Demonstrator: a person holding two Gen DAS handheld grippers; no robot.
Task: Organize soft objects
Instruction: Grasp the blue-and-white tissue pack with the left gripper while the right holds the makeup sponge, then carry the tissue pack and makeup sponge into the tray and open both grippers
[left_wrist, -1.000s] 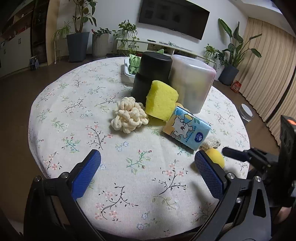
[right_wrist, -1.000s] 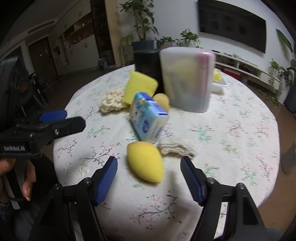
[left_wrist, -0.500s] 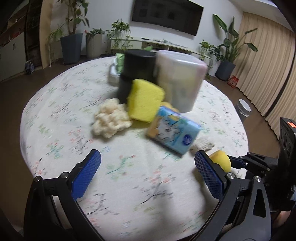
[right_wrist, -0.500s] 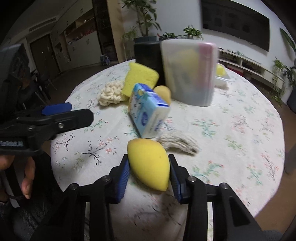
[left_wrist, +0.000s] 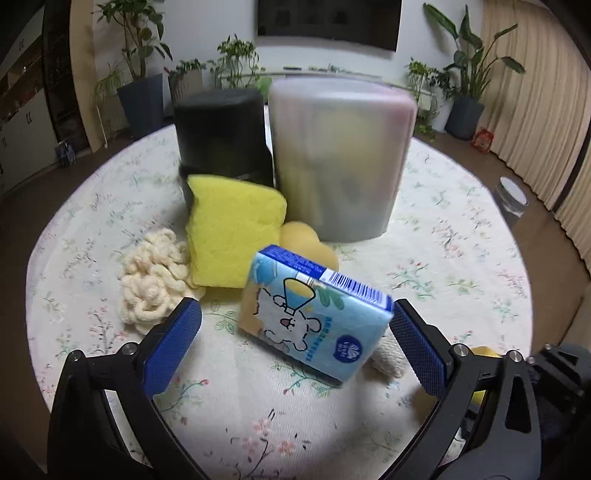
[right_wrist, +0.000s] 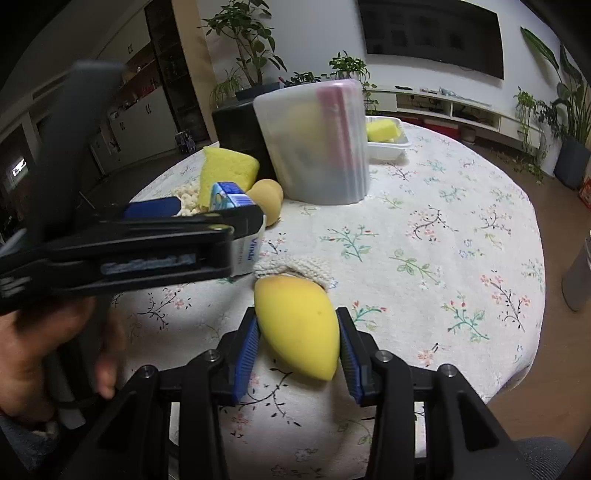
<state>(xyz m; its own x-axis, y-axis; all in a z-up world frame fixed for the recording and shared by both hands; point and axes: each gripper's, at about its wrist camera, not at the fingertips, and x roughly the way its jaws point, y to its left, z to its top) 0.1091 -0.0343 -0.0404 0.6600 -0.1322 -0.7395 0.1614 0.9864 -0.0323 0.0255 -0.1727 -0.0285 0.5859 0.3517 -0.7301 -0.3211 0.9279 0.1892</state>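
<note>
My right gripper (right_wrist: 297, 345) is shut on a yellow egg-shaped sponge (right_wrist: 297, 325), held just above the floral tablecloth. My left gripper (left_wrist: 295, 339) is open, its pads on either side of a blue tissue pack (left_wrist: 314, 321) that leans tilted on the table; I cannot tell if they touch it. Behind the pack sit a yellow block sponge (left_wrist: 232, 229), a cream knotted cloth (left_wrist: 155, 284), and a tan round sponge (left_wrist: 310, 243). A beige knitted cloth (right_wrist: 295, 266) lies just beyond the egg sponge.
A frosted plastic bin (left_wrist: 340, 162) and a black cylinder container (left_wrist: 221, 133) stand at the table's middle. A white tray (right_wrist: 388, 144) holding a yellow sponge sits behind the bin. The left gripper's body (right_wrist: 129, 247) crosses the right wrist view.
The right gripper closed on the yellow egg sponge. The left gripper moved forward and right until its open pads flank the blue tissue pack.
</note>
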